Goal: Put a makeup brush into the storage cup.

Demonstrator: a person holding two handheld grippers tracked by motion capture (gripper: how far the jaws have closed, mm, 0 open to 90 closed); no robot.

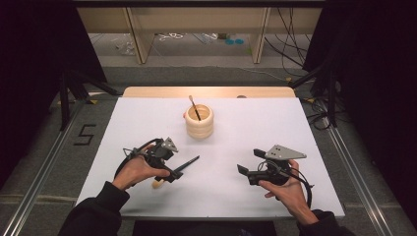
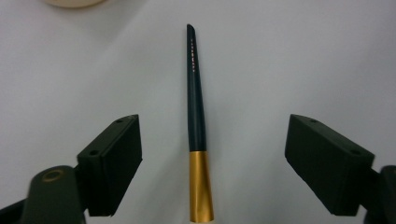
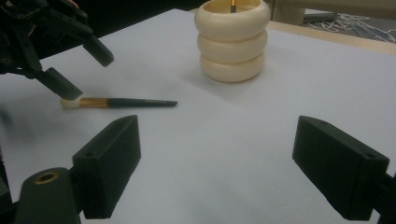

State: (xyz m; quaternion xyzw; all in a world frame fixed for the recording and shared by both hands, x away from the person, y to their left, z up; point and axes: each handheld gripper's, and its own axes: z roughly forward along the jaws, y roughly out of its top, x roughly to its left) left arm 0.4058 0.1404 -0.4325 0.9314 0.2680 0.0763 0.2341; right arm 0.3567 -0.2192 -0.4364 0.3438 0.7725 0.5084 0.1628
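A dark "5" [image 1: 85, 134] was marked on the floor left of the white table [image 1: 147, 118]. Small reddish lettering ran along the dark handle of a makeup brush [image 2: 195, 98], too fine to read.

The person's left hand [image 1: 135, 169] came in from the lower left, wrapped round the left claw [image 1: 181, 169], which pointed forward and to the right, low over the table. Its jaws stood wide apart with nothing gripped. In the left gripper view the brush lay flat on the table between them, touching neither, its gold ferrule nearest the camera and its tapered tip pointing away. In the right gripper view one jaw of that claw hung over the brush's pale bristle end.

Farther back, near the table's middle, stood a cream ribbed holder [image 1: 199, 121] with a second brush [image 1: 194, 108] upright in it, leaning slightly.

The right hand [image 1: 287, 189] held the right claw [image 1: 248, 164] at the lower right, well apart from the brush, aimed leftward across the table. Its jaws were also spread wide and empty.
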